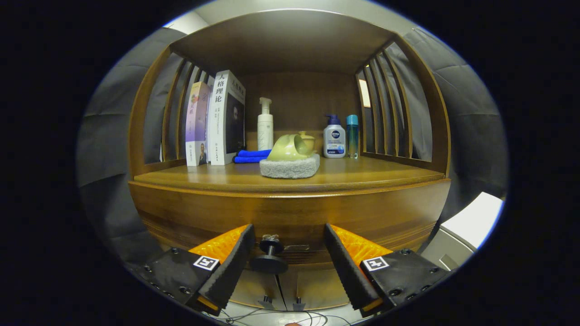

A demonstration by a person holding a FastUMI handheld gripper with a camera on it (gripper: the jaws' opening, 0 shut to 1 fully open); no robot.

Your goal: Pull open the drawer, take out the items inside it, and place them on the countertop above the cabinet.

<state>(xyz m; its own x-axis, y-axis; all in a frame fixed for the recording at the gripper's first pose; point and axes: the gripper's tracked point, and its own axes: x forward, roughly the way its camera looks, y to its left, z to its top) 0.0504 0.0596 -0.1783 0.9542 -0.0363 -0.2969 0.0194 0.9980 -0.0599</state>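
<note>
A dark-draped booth surrounds the brown wooden cabinet [290,213], whose slatted upper shelf forms the desk [362,174] above the drawer; on it stand two upright books [216,120], a white pump bottle [265,124], a folded blue cloth [250,156], a pale green ceramic piece on a grey sponge pad [290,160], a white-and-blue pump bottle [334,137] and a slim teal bottle [352,136]; my fingers [288,258] are spread apart, clamped on nothing, with the small dark round drawer knob [270,256] between them, nearer my left finger; the curved wooden drawer front [290,226] sits flush, so the drawer is shut; what lies inside is hidden; I judge this fits either a drawer yet to be pulled, or one closed again with its contents already on the desk.
</note>
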